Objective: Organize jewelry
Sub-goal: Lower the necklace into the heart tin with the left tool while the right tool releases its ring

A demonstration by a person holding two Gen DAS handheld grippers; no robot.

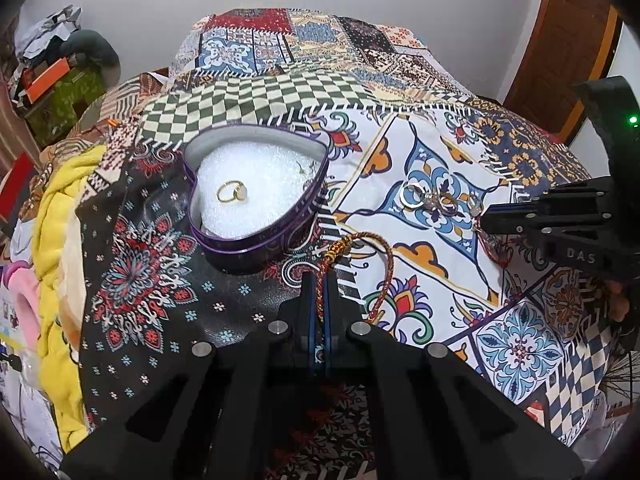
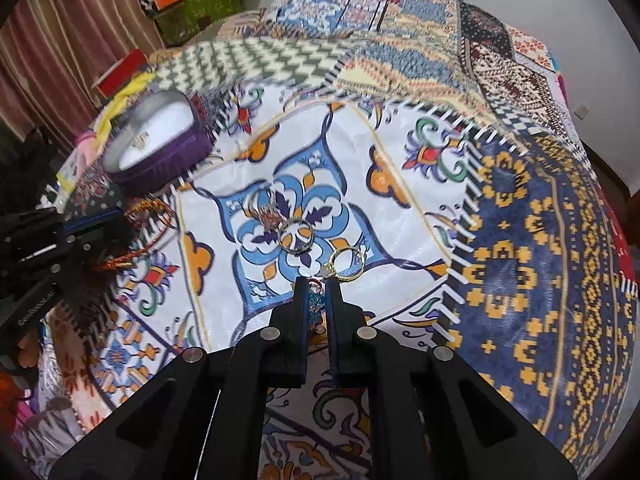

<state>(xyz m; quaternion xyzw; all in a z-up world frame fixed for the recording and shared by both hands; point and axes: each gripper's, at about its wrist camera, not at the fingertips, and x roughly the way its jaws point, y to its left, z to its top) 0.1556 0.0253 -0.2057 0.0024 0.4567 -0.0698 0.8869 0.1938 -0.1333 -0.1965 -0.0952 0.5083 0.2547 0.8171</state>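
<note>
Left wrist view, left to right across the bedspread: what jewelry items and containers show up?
Heart-shaped tin with a gold ring inside → braided cord bracelet pinched in the left tongs → cluster of loose rings → right tongs.

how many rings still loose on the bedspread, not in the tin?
2 clear: a silver ring on the blue flower motif and a gold ring just right of it, ahead of the right tongs. Tangled jewelry behind may hide more.
</note>
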